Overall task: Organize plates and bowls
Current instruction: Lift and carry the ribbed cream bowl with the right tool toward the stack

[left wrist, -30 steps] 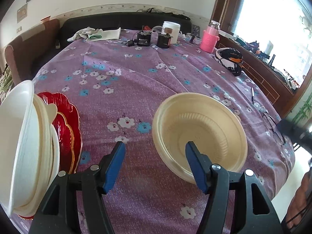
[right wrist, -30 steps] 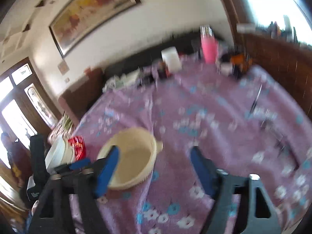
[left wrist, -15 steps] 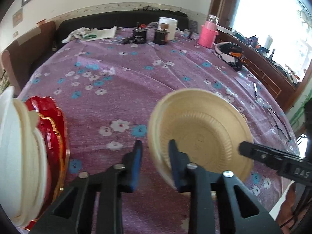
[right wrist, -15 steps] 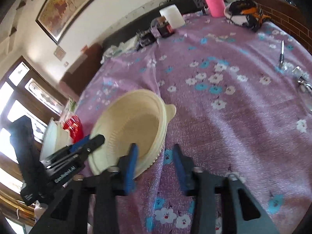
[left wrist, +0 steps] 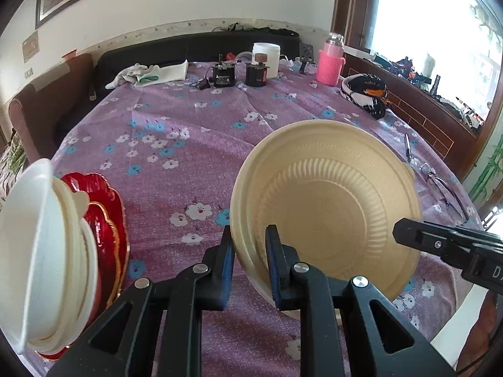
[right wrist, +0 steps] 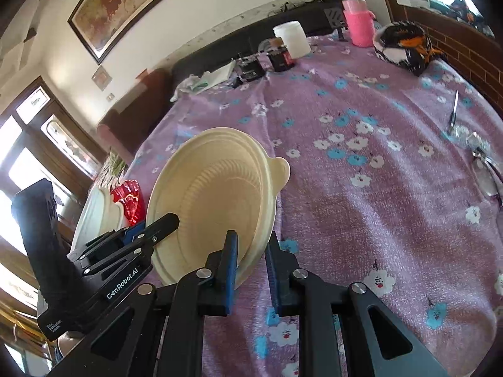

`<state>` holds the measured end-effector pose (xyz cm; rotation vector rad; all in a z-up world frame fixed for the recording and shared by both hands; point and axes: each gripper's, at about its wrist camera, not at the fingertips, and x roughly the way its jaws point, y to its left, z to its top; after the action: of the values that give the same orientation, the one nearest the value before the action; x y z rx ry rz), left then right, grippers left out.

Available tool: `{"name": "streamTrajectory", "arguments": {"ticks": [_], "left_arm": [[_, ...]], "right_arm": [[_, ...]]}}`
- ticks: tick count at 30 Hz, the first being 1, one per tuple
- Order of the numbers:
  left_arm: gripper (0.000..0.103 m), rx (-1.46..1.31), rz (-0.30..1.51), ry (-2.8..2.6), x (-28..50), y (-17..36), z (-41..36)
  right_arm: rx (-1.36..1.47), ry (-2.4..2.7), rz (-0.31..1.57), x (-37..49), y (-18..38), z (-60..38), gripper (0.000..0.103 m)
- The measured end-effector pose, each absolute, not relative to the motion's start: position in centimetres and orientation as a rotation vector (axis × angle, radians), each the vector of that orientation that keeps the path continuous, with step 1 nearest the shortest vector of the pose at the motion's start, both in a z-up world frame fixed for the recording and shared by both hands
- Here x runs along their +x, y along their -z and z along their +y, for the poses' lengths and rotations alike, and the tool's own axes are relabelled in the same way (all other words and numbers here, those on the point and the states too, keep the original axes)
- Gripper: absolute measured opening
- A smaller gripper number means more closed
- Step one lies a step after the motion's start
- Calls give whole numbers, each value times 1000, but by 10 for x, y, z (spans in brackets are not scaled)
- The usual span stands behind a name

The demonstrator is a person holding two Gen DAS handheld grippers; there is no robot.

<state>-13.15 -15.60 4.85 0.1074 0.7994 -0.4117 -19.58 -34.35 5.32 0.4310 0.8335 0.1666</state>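
Observation:
A cream disposable bowl (left wrist: 330,207) is tipped up on edge above the purple flowered tablecloth (left wrist: 188,144), its inside facing the left wrist camera. My left gripper (left wrist: 250,235) is shut on its left rim. My right gripper (right wrist: 251,242) is closing on the opposite rim of the bowl (right wrist: 217,194), pads against it. Each gripper shows in the other's view: the right gripper (left wrist: 408,234) at the right edge, the left gripper (right wrist: 163,223) at the lower left. A stack of white bowls (left wrist: 41,245) leans on red plates (left wrist: 107,207) at the left.
Across the far side of the table are a pink bottle (left wrist: 330,66), a white jar (left wrist: 267,58), two black boxes (left wrist: 223,75), a white cloth (left wrist: 151,73) and a black-and-orange helmet (left wrist: 366,92). A pen (left wrist: 407,147) and glasses (left wrist: 446,188) lie near the right edge.
The bowl lay flat on the cloth between open jaws. Both grippers have closed on opposite rims, and the bowl now stands tilted off the cloth.

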Motion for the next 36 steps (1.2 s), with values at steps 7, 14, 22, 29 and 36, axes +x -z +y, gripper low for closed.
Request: {"name": "streamTrajectory", "arguments": {"ticks": [7,14,22,29,36], "left_arm": [[19,94,769,400,-140,-60,-145],[19,84,737,394,-145,-74,-133],[19,55,688,371,-152,-94,-113],[23,20,625,336,-162,-118,-84],[29,-32,584,274,-170,-138,-41]], "right_arm": [[409,-191,806,-201,-68,-332,19],[416,-214,817,-199,-77,-326,19],[404,-253,838,-194,-94,-311,19],[372,-301,818,-194,-122,-288,19],[321,-384,819,-184,-149,-248,19]]}}
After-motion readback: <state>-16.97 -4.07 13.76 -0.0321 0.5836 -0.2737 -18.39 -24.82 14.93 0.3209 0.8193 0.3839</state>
